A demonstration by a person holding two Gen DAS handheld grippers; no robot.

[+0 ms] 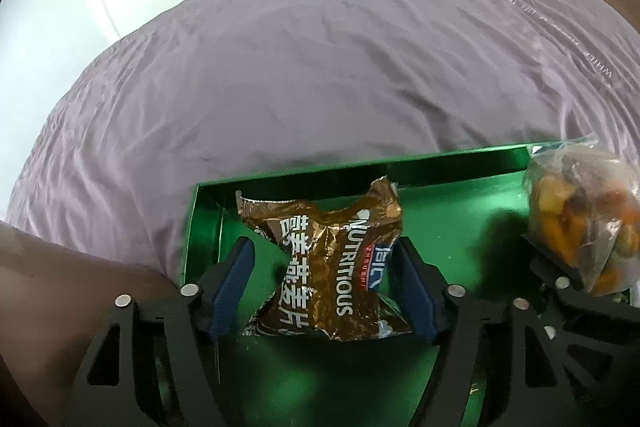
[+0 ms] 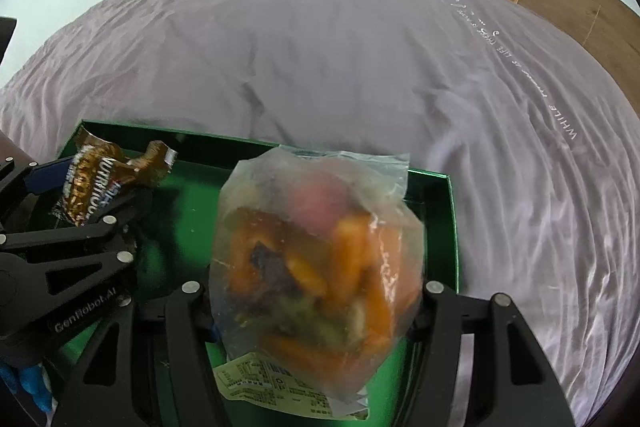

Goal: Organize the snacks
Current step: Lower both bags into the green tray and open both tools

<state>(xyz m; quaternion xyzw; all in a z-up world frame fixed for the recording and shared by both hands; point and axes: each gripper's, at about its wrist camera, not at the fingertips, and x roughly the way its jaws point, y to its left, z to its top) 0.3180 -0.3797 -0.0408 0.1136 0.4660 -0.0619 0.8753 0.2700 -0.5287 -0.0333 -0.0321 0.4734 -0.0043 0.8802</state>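
- Left gripper [image 1: 326, 287]: fingers spread either side of the brown snack packet [image 1: 324, 259], pads clear of it; packet lay in the green tray [image 1: 452, 227].
- Right gripper [image 2: 316, 303]: fingers pinched the clear bag [image 2: 320, 259] above the tray's 3 o'clock side.
- Risk: the slack bag could slip or snag the tray wall onto the bed [image 2: 320, 67].

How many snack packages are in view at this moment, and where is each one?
2. The brown foil packet lies in the green tray, between the open left gripper. The clear bag is between the right gripper fingers over the tray. Others may be hidden.
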